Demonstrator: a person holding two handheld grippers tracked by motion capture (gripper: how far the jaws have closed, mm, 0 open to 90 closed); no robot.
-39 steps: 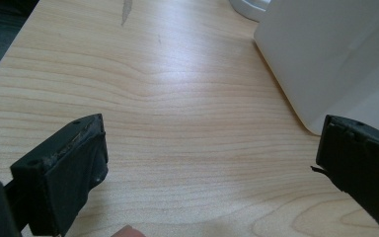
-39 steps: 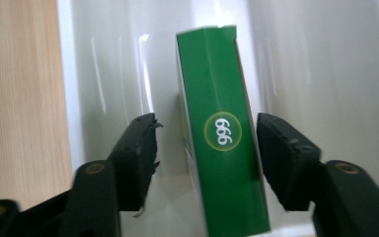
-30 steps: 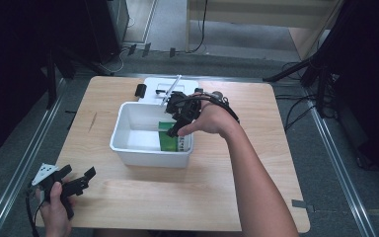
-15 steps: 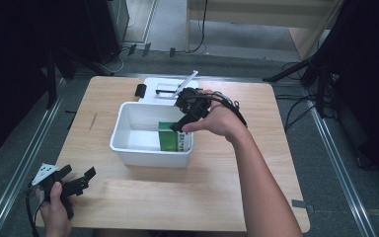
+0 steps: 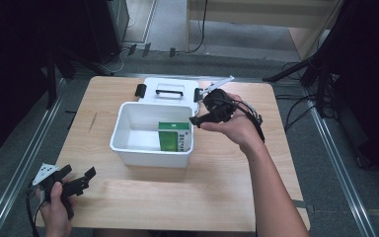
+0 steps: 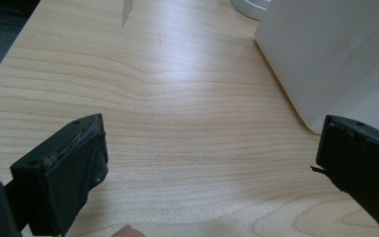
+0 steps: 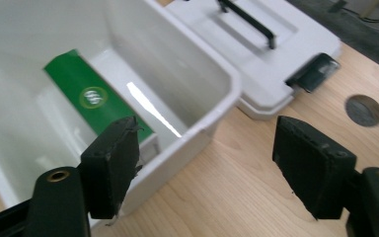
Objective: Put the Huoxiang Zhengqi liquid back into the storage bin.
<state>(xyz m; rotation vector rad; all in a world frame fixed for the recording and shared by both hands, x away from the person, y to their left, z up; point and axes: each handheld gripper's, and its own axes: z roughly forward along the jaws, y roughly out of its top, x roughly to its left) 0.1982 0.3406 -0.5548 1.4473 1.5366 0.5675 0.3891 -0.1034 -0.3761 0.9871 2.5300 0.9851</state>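
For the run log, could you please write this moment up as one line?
left gripper: open, near table edge | right gripper: open, empty, at right rim of white plastic bin | green cardboard box: inside bin | white lid: behind bin

The high view is evenly lit from above: the bench (image 5: 177, 192) is bright and warm, while the surroundings at left, right and top corners sink into near black. Shadows on the wood are soft and short. The picture is slightly soft overall, with fine detail smeared. In the left gripper view a broad pale sheen lies across the wood grain mid-frame, and the near black jaws are blurred, as is the white box (image 6: 335, 54) wall at right. In the right gripper view a sharp white streak of glare runs along the box floor beside the green carton (image 7: 96, 101); the lid (image 7: 256, 44) and the far edge are blurred.
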